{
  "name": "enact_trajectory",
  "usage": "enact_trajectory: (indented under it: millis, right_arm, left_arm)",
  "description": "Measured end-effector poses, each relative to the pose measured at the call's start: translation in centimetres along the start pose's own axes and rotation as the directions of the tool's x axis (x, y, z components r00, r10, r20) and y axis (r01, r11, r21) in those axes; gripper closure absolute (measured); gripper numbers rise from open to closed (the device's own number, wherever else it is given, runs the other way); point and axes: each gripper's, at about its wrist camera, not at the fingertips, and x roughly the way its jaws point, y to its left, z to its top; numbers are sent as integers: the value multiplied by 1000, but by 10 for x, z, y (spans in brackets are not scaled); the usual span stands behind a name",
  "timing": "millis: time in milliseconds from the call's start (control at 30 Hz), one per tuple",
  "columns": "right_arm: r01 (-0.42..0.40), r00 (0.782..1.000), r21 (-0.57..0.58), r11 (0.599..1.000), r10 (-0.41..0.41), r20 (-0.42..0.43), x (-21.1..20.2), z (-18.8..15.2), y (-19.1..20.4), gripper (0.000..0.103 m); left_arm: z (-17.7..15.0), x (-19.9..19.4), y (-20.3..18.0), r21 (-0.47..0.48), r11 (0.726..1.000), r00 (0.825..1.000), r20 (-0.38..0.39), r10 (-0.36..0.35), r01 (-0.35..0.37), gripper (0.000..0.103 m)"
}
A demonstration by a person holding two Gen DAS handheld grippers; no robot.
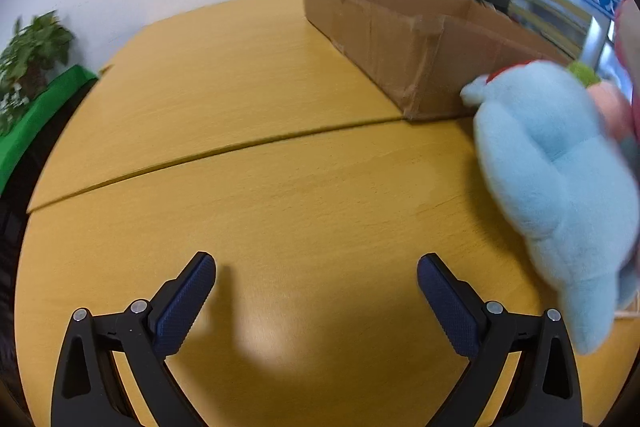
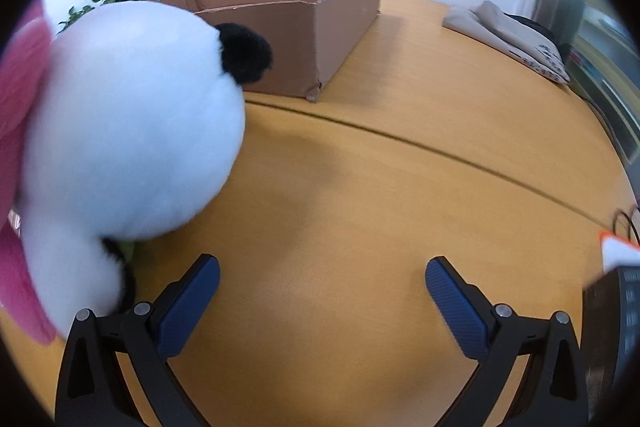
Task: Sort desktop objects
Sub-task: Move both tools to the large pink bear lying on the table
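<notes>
Both grippers gape wide, empty, over the counter [image 1: 280,195]: left gripper [image 1: 316,303] has a blue plush [image 1: 560,187] at 2 o'clock, right gripper [image 2: 322,307] a panda plush [image 2: 128,131] at 10 o'clock.

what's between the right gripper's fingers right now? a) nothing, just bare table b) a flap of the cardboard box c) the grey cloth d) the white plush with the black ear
a: the right gripper stands open with only the wooden table between its fingers; the white plush sits off to its left, outside them, and the cardboard box is farther back.
</notes>
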Motion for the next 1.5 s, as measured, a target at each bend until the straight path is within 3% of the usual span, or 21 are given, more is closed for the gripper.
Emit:
enact_trajectory:
  millis: [67,167,300,433,500,567,700,833,1000,1500]
  right_arm:
    - [37,999,48,998,-38,20,-21,-15,-1,0]
    - [41,989,118,992,-58,137,-82,-36,2,0]
    - [39,949,205,978,-101,300,-173,-52,25,0]
    - [121,924,210,970,-187,333,-214,-46,79,0]
    - [116,913,191,975,-181,366,-221,-40,113,0]
    - [64,923,183,981,-128,364,-218,-33,143,0]
    - [22,945,204,979,-87,315,-203,-21,196,0]
    - [106,939,228,968,-173,296,-194,-23,226,0]
    - [198,936,269,943,-264,233,-179,-23,236,0]
    - [254,936,246,935,-302,180,-150,-15,245,0]
  left_arm:
    - [-2,-54,-2,-115,993,993,115,30,-17,2]
    - [-6,-133,-18,-257,966,964,249,89,-23,0]
    - [-9,-203,-87,-249,959,928,307,213,-137,0]
    - [-6,-204,-155,-209,977,958,270,100,-43,0]
    - [-4,-189,-180,-208,978,974,223,37,11,0]
    - [-1,-173,-204,-208,977,984,177,3,35,0]
    - [-8,-160,-235,-190,981,988,144,65,-37,0]
    - [-15,-155,-251,-170,980,984,131,123,-100,0]
    - [-22,-148,-272,-144,973,974,117,196,-178,0]
    - [-24,-129,-262,-170,975,980,109,164,-145,0]
